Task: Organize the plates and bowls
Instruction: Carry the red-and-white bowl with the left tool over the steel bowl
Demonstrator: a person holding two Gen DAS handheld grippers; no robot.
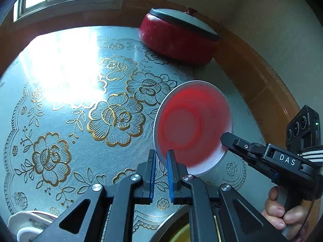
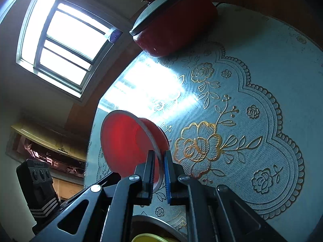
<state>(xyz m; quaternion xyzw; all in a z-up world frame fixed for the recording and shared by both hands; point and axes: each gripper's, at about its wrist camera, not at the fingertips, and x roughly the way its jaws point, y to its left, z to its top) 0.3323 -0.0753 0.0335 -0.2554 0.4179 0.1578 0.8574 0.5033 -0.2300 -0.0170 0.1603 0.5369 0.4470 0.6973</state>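
Two hand-held grippers pinching one red bowl above the worktop.
Left wrist view: left hand-held gripper (image 1: 161, 157) clamped on bowl (image 1: 191, 127) rim, bowl tilted, off the lace mat (image 1: 80, 121); right hand-held gripper (image 1: 225, 139) gripping the opposite rim; red pot (image 1: 177, 38) behind.
Right wrist view: right hand-held gripper (image 2: 159, 161) pinching bowl (image 2: 125, 141) rim edge-on.

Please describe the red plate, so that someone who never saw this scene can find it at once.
Start at the round table with the gold-flower mat. Above its near edge, both grippers, left and right, pinch one rim. That is the red plate: thin and grey-rimmed, unlike the lidded red pot behind.
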